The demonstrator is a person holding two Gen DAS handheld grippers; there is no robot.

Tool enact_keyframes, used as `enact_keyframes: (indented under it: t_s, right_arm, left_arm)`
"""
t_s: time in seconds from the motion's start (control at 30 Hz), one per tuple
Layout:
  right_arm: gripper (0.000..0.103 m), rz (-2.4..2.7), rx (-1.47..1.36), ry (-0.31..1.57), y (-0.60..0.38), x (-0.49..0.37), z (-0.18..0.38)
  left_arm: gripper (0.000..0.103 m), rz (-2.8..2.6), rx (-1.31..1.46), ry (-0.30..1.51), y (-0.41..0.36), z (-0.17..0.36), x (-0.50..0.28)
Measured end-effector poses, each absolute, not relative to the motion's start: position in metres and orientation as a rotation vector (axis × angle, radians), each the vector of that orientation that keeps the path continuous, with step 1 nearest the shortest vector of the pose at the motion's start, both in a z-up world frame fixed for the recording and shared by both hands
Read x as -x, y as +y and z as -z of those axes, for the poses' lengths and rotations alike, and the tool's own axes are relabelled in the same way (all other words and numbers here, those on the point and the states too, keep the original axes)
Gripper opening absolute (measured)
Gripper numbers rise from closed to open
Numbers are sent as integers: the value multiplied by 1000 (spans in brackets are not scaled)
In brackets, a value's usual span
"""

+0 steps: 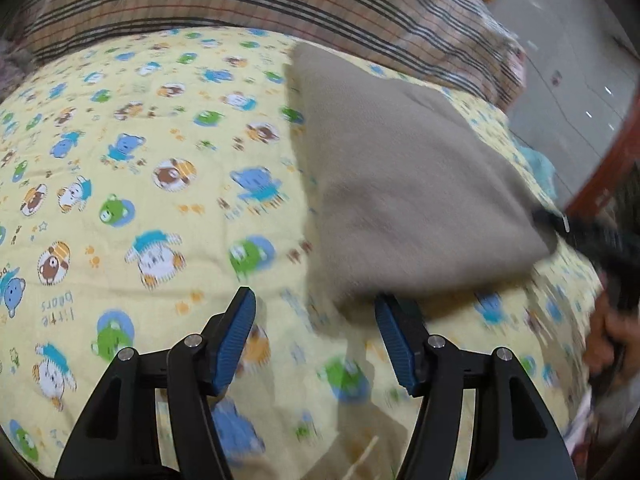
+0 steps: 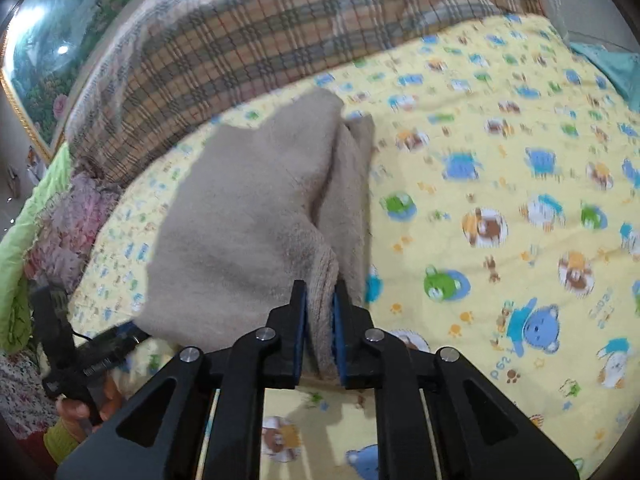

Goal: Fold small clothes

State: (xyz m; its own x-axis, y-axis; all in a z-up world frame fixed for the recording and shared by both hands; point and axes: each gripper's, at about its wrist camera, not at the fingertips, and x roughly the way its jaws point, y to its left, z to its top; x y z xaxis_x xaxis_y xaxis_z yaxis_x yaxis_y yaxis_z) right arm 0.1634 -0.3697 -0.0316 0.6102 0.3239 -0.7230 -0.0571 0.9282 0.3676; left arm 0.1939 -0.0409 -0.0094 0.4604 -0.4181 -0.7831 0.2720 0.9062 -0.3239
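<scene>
Garment: one beige knitted piece [image 2: 248, 216], soft and fuzzy, already doubled over itself; a ribbed hem shows at the end nearest the right wrist camera. In the left wrist view the same garment [image 1: 404, 184] appears as a flat, blurred grey-beige panel.
Garment position: on and partly raised off the yellow bedsheet [image 1: 132, 184], toward the sheet's far edge, its far end near the plaid blanket; the held end is lifted clear of the sheet.
Right gripper [image 2: 320, 320]: jaws nearly together, pinching the ribbed hem between the blue pads [image 2: 337, 332]; cloth fills the narrow gap. From the left wrist view it appears as a dark blurred shape [image 1: 576, 228] at the garment's right corner.
Left gripper [image 1: 316, 320]: jaws spread wide, nothing between the blue pads [image 1: 236, 344]; it hangs above the sheet with the near edge of the garment just beyond its right finger. Whether that finger touches the cloth cannot be told, owing to blur.
Bedsheet: yellow, printed with cartoon bears, frogs and paw marks; wording "little bears" legible.
Plaid blanket [image 1: 248, 4]: brown, tan and black check, heaped along the far edge of the sheet.
Pink fuzzy cloth [image 2: 76, 232]: bunched at the left edge of the sheet in the right wrist view, beside a green quilted cloth [image 2: 28, 232].
Framed picture [image 2: 60, 52]: landscape scene, gilt frame, behind the blanket.
</scene>
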Motion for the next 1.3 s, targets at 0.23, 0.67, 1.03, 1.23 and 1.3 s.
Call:
enact_keyframes:
  t_s: [0.23, 0.67, 1.03, 1.23, 1.3]
  right_arm:
    - [36, -244, -353, 831, -376, -196, 7]
    - [12, -277, -474, 941, -371, -258, 43]
    - [20, -210, -468, 946, -383, -253, 57]
    - [62, -154, -365, 934, -379, -245, 51]
    - [62, -155, -377, 954, -384, -246, 59]
  left_arm:
    - [70, 476, 245, 1001, -35, -21, -207]
    - [79, 435, 310, 1077, -52, -23, -309]
    - [89, 418, 313, 1125, -66, -2, -329]
    - [93, 425, 328, 1153, -75, 8, -334]
    - [97, 427, 317, 1168, -82, 15, -335]
